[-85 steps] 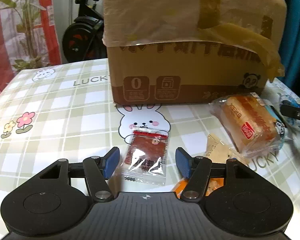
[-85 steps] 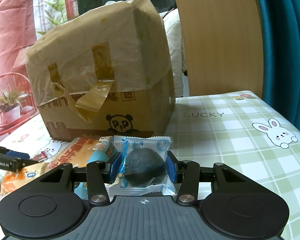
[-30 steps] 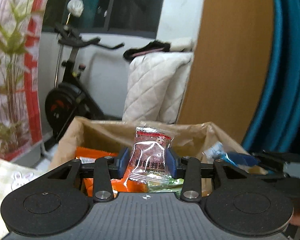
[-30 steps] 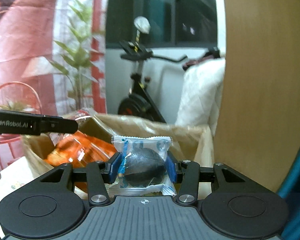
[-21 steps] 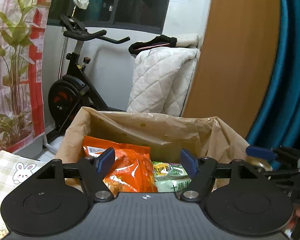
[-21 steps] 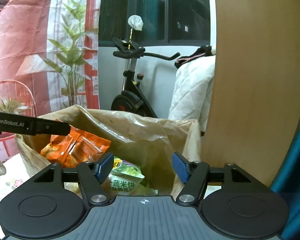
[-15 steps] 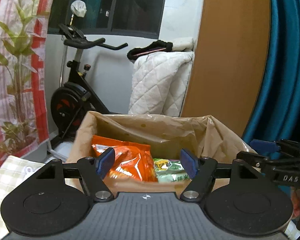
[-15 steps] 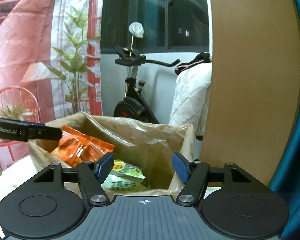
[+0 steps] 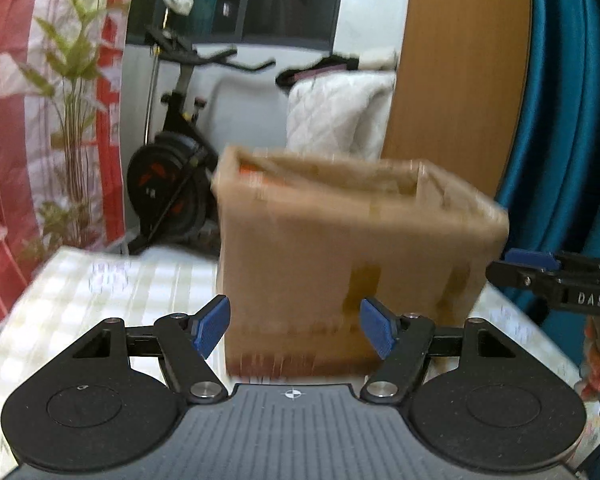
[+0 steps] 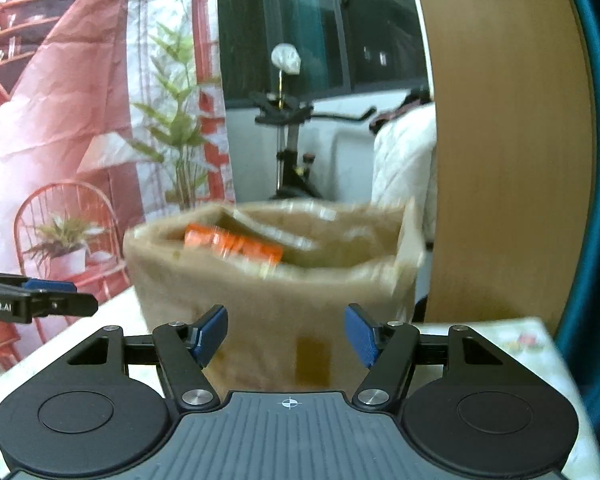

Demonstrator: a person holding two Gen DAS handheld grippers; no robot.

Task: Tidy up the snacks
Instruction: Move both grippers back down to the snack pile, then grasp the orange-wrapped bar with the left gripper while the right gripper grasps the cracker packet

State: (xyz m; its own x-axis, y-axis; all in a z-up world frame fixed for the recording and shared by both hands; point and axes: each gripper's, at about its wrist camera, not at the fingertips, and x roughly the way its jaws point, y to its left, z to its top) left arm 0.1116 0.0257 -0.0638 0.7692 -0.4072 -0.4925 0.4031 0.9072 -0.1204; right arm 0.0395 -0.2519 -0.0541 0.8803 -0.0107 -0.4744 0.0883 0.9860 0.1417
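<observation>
Checked tabletop point(image 9: 80, 292), its far edge and left corner visible, bare cloth open to the left of the cardboard box point(image 9: 340, 264). The box stands upright near the far edge, blurred, top flaps open; an orange snack packet point(image 10: 232, 246) lies inside against its left wall. Left tool point(image 9: 296, 326): jaws released and spread, nothing between the blue pads, held apart from the box's near face. Right tool point(image 10: 286, 334): likewise released and empty, in front of the box, its tip also seen at the right edge of the left wrist view beside a hand point(image 9: 598, 360)
</observation>
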